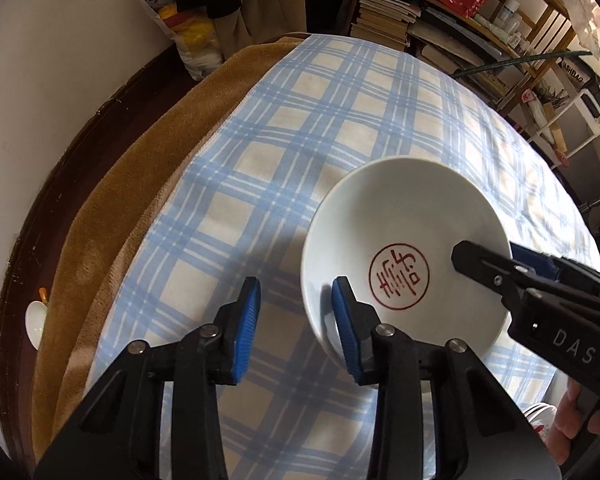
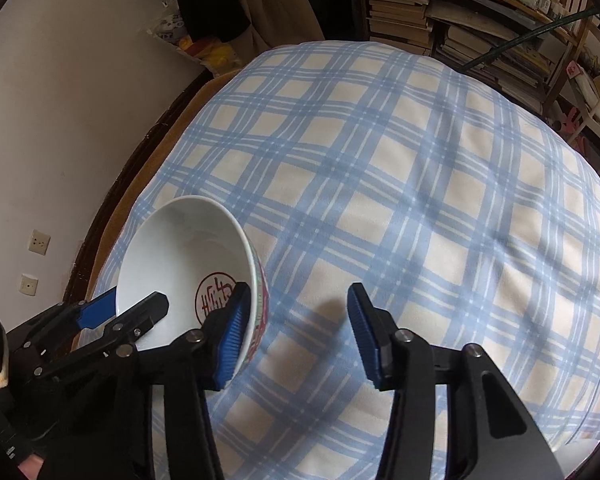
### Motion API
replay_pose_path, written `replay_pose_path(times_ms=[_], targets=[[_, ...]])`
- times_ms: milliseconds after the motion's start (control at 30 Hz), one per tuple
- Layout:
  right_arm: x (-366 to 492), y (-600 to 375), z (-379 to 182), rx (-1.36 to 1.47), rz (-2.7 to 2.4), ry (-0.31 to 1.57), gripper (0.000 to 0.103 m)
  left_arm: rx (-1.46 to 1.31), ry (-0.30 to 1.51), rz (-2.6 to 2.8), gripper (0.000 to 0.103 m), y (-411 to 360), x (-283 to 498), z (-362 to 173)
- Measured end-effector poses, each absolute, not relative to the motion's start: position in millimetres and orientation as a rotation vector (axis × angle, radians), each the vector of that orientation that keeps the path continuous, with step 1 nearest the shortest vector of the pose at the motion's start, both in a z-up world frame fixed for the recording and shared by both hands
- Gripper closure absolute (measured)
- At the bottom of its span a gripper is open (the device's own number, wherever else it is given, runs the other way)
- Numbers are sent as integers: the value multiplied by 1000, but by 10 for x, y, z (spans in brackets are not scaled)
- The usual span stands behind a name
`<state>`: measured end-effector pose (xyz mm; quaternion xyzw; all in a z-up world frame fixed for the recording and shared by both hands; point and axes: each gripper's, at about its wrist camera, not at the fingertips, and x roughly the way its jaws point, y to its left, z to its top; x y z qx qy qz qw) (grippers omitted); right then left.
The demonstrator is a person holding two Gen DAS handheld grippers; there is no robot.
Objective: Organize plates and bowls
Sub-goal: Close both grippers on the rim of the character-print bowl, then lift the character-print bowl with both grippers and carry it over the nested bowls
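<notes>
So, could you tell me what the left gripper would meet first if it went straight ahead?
Probably the white bowl: the left gripper's open jaws seem to straddle its rim, one jaw already over the bowl. The gap itself leads to the plaid tablecloth.

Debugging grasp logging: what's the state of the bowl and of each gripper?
bowl: empty, opening up, no jaws shut on it.
left gripper: open, fingers straddling the bowl's rim.
right gripper: open, straddling the opposite rim.
tablecloth: spread under the bowl.
</notes>
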<state>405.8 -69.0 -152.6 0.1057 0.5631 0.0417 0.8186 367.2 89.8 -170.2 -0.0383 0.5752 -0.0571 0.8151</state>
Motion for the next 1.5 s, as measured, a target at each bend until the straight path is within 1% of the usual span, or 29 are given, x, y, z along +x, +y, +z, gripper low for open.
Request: replay_pose_path(times_ms=[33, 133, 167, 200, 233, 400, 767, 1133, 1500], targets=[[4050, -677, -1530, 227, 101, 1203, 71, -95, 1217, -124, 68, 901, 3688, -1706], [4039, -622, -1531, 218, 108, 1208, 86, -106, 1182, -137, 70, 878, 3716, -1705], [4038, -605, -1531, 216, 113, 1209, 88, -119, 1186, -155, 76, 869, 3723, -1718], [4036, -589, -1533, 217, 119, 1211, 91, -140, 1195, -178, 86, 862, 3729, -1731], [4034, -575, -1535, 221, 125, 1214, 93, -151, 1206, -192, 88, 846, 3733, -1741], [3998, -589, -1543, 232, 106, 1216, 95, -130, 1199, -187, 90, 793, 3684, -1674], [3706, -777, -1321, 246, 78, 1183, 95, -87, 1202, -236, 89, 548, 3430, -1489], [3277, -1132, -1161, 268, 32, 1165, 95, 37, 1183, -286, 89, 60, 3066, -1249], [2669, -1616, -891, 320, -25, 1104, 95, 169, 1141, -346, 88, -613, 2578, -902]])
